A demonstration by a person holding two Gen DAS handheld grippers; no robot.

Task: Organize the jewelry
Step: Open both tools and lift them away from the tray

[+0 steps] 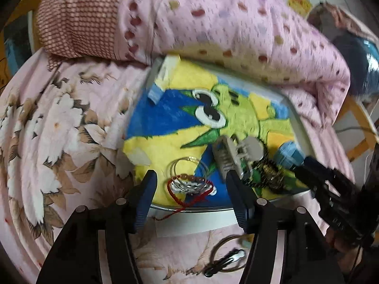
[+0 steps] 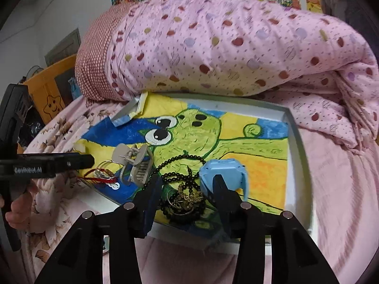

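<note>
Jewelry (image 2: 183,198) heaped on frog painting (image 2: 248,137), both grippers' fingers apart above it

The quilt (image 2: 225,47) is soft matt cotton, creased; the bedsheet (image 1: 59,118) is smooth printed cloth. The painted picture (image 2: 260,165) looks like rough matt paper in a smooth white frame (image 2: 297,142). The hair claw (image 2: 135,163) is dull grey plastic, the bead string (image 2: 180,163) glossy black, the blue watch (image 2: 225,172) smooth plastic, the bangle (image 1: 187,165) clear and shiny.

Floral bed (image 1: 47,130), painted tray (image 2: 297,142), quilt (image 2: 225,47)
</note>
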